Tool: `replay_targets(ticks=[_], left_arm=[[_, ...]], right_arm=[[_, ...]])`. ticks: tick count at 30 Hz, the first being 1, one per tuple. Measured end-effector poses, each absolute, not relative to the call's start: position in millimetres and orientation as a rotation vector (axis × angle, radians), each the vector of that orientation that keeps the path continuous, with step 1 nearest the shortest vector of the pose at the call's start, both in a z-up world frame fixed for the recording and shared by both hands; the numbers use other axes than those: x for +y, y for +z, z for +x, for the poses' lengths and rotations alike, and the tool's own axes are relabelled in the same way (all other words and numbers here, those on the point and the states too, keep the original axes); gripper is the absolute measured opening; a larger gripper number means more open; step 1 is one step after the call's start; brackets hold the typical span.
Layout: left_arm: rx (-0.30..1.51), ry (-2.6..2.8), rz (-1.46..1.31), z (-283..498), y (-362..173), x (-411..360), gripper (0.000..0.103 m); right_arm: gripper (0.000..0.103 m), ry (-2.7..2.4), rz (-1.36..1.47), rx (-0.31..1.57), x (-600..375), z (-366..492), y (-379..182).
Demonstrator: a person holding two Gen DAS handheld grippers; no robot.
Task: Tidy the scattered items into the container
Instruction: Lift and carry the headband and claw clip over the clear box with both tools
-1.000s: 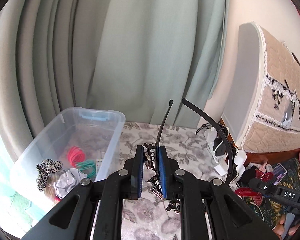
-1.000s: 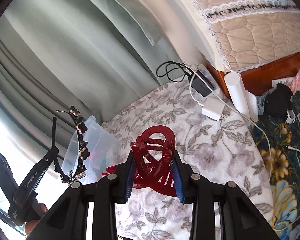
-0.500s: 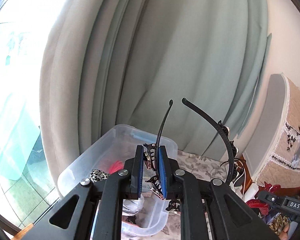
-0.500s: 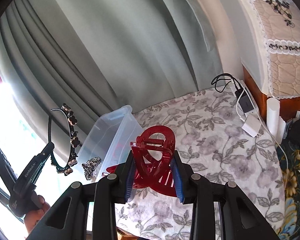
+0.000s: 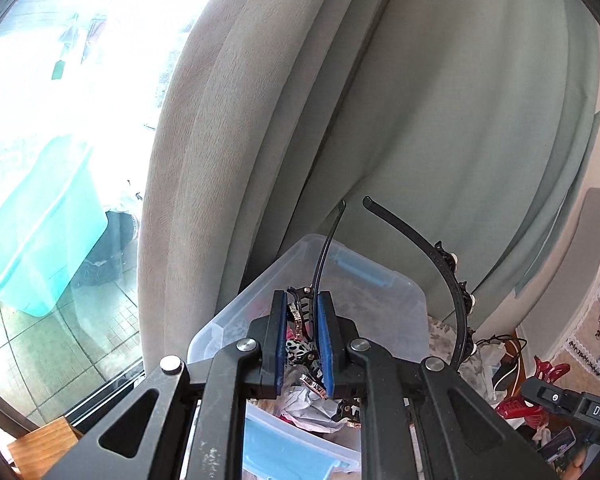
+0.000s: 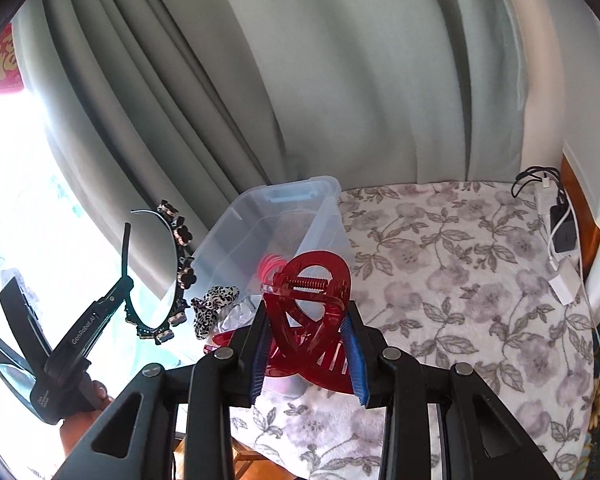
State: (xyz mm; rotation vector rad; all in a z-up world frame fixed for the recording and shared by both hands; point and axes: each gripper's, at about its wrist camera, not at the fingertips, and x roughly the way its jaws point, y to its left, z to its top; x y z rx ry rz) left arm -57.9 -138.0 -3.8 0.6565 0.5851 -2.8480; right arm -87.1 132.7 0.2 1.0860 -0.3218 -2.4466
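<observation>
Container (image 5: 384, 304) lies just ahead: left hand-held gripper (image 5: 303, 322) clamps a headband (image 5: 456, 280), right hand-held gripper (image 6: 306, 344) a red claw clip (image 6: 308, 300).

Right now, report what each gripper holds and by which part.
Left gripper: black headband, pinched at its decorated band. Right gripper: red hair claw clip, squeezed across its toothed body, spring end outward.

1. Before me hangs a grey-green curtain (image 6: 340, 80) in heavy folds.
2. Left of the curtain, a window (image 5: 60, 80) glares with daylight; a teal tub (image 5: 32, 232) and tiled floor (image 5: 60, 340) show through it.
3. Below the curtain, a floral cloth (image 6: 460, 280) covers the surface.
</observation>
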Motion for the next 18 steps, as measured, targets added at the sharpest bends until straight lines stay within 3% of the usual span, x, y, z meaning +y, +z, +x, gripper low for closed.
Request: replay_targets(ticks=[18], left_arm=[[0.577, -2.825, 0.759, -89.5, -30.4, -151.4, 0.015]], right_arm=[[0.036, -2.373, 1.052, -0.229, 65.2, -123.7, -0.9]])
